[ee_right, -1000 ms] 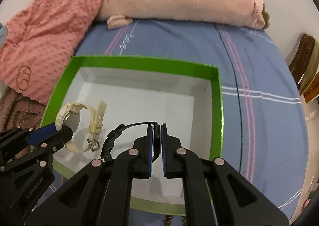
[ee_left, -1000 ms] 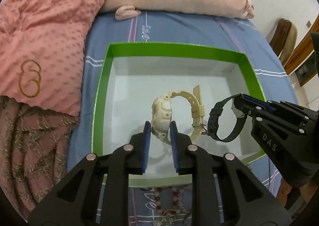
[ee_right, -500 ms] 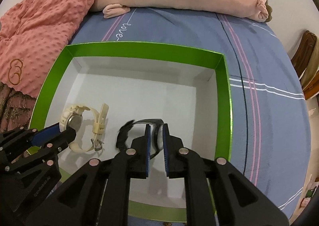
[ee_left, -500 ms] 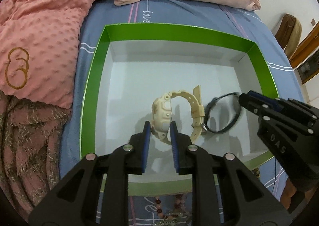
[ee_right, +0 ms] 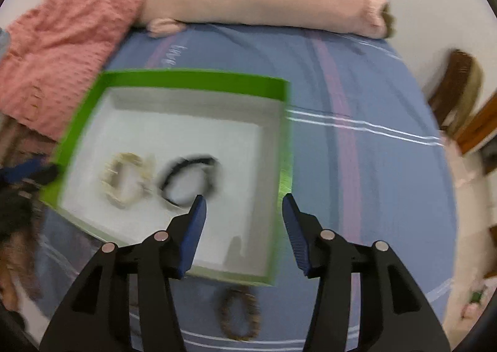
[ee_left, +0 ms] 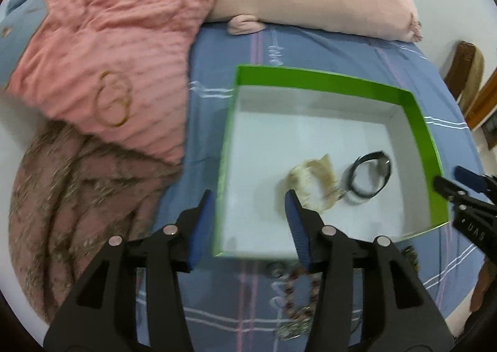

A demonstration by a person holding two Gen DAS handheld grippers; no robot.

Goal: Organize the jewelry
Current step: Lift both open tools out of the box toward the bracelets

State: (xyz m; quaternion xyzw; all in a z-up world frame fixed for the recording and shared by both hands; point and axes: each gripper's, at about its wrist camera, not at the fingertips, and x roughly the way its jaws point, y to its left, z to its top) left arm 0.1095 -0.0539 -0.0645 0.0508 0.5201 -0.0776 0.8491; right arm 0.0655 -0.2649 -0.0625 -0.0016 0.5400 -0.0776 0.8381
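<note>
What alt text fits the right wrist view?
Open right gripper, holding nothing, above a green-rimmed white cardboard box on a blue striped bedsheet. Inside lie a cream plastic watch and a black strap watch side by side; a brown beaded bracelet lies outside.

Cream watch (ee_left: 312, 184) and black watch (ee_left: 369, 176) lie in green box (ee_left: 326, 80) — side by side.

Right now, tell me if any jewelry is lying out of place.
Yes. The cream watch and black watch lie side by side inside the green box, but a brown beaded bracelet sits on the blue bedsheet just outside the box's near edge. More beads show there in the left view.
</note>
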